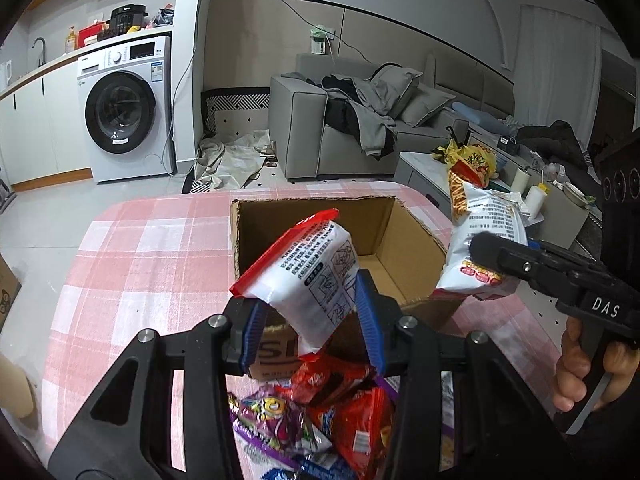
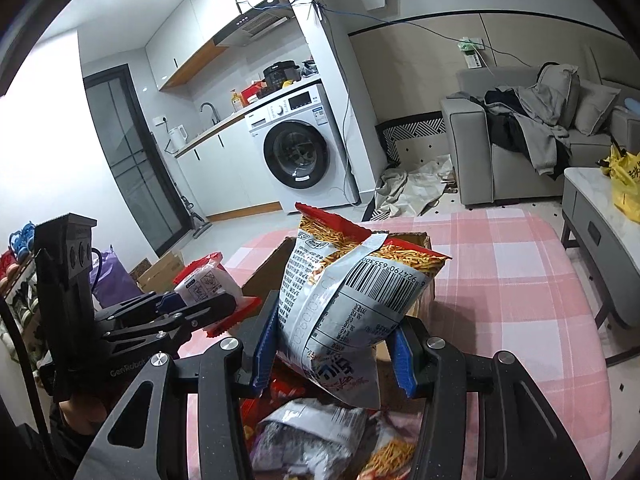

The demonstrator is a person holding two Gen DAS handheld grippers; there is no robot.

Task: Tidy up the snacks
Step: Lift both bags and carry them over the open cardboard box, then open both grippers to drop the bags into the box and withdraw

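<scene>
Crinkly foil both sides: your left gripper (image 1: 312, 328) pinches the white red-edged packet (image 1: 308, 280) and your right gripper (image 2: 332, 354) the chip bag (image 2: 352, 300), both above the cardboard box (image 1: 400, 240), so slick corner-holds may slip, dropping either outside.

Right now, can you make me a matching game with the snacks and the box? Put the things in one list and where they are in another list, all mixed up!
Things:
1. small white packet with red edges
2. barcode snack bag
3. cardboard box
4. purple snack packet

Places:
A. sitting open on the pink checked tablecloth
B. pinched in the left gripper
C. lying on the table in the snack pile, nearer than the box
D. pinched in the right gripper

Pairs: 1-B, 2-D, 3-A, 4-C
</scene>
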